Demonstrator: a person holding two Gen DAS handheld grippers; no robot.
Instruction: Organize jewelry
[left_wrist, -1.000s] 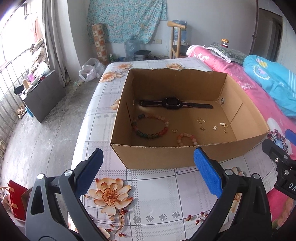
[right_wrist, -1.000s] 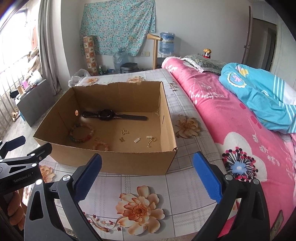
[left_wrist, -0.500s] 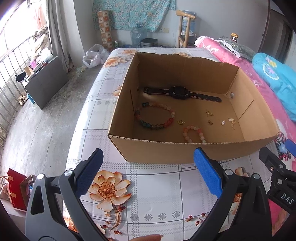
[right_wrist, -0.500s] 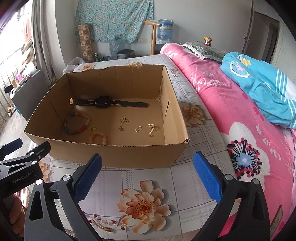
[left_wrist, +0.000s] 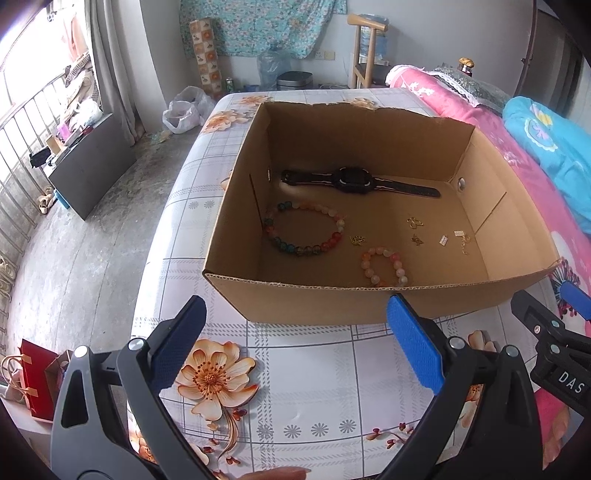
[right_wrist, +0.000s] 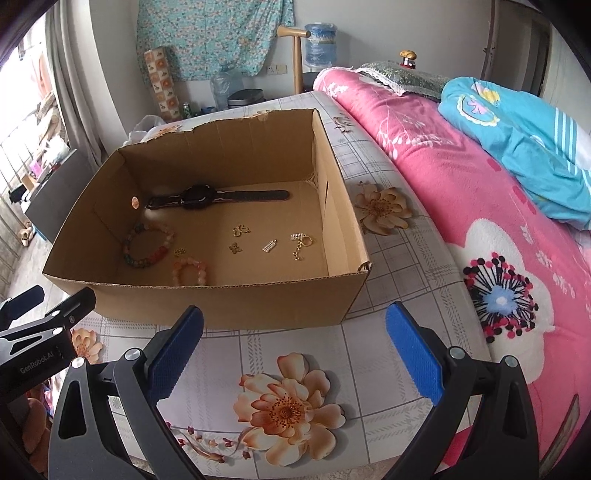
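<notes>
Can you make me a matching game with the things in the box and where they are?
Things:
1. watch
2. big bead bracelet
3. small pink bracelet
4. little gold charms

Places:
A. close to the front wall of the box
B. along the back wall
C. near the left wall
D. toward the right side of the floor

Pairs: 1-B, 2-C, 3-A, 4-D
</notes>
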